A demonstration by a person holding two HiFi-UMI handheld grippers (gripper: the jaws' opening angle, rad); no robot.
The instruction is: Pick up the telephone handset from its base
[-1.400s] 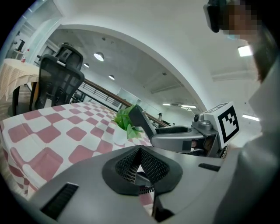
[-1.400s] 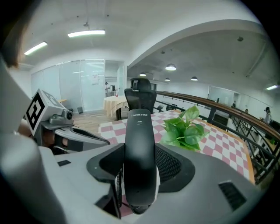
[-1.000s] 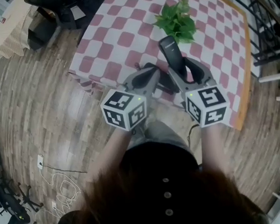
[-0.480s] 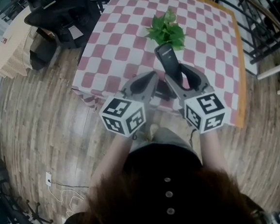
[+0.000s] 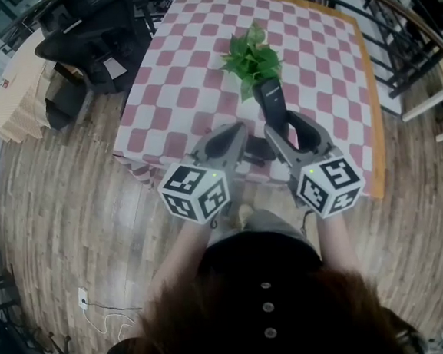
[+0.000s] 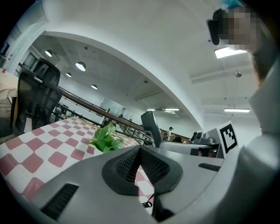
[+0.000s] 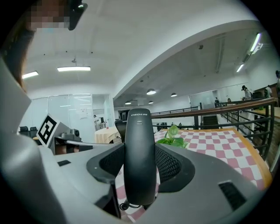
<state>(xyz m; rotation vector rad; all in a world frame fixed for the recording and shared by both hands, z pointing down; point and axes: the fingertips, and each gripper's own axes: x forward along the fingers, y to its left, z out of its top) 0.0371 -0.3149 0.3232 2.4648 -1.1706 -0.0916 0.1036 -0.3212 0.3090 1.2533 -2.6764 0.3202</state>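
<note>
Handset (image 7: 139,131) held upright — pinched between the right gripper (image 7: 140,153) fingers.
Left gripper (image 6: 140,151) beside it — fingers pressed together, empty.

The head view looks steeply down onto the counter (image 5: 189,67). Both gripper views sit low, close behind their jaws, facing across it. All 3 share the plant (image 5: 251,58) and the handset (image 5: 271,102).
</note>
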